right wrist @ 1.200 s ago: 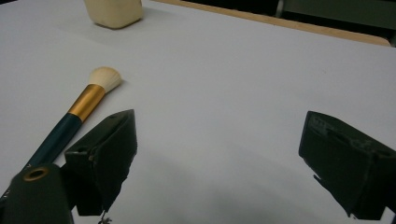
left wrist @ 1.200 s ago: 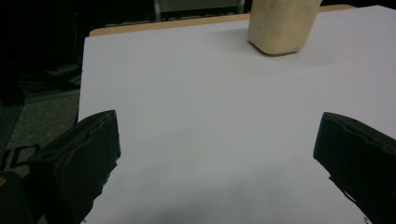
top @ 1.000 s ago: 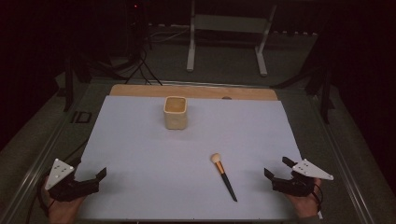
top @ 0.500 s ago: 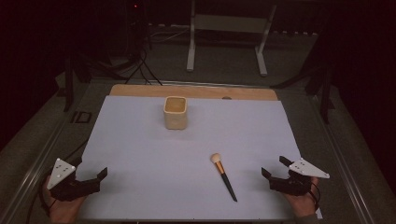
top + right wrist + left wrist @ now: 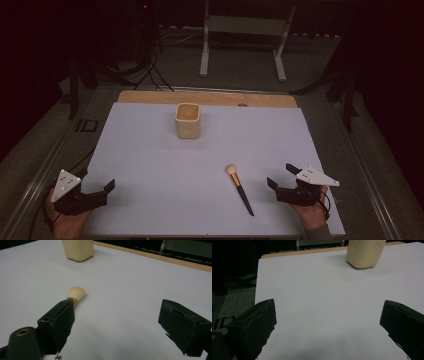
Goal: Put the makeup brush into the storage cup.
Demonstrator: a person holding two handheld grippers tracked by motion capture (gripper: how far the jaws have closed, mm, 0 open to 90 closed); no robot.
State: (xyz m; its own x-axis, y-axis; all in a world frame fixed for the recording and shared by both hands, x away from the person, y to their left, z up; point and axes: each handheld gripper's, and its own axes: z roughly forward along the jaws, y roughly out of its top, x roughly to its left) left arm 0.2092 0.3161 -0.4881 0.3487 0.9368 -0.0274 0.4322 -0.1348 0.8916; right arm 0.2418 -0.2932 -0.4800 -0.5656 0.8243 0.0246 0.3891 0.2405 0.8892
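Note:
A cream, square-sided cup stands upright at the far middle of the white sheet. A makeup brush lies flat on the sheet at the near right, its pale head pointing away and its black handle pointing toward the front edge. My right gripper is open just right of the brush, apart from it. In the right gripper view, the right gripper has the brush head beyond its left jaw and the cup farther off. My left gripper is open and empty at the near left. The left gripper faces the cup.
A wooden board edge runs along the far side of the sheet. Metal rails border the table at both sides. Beyond the table are a white stand's legs and cables on the dark floor.
My right gripper has crept slightly left toward the brush. The left gripper, brush and cup have stayed put.

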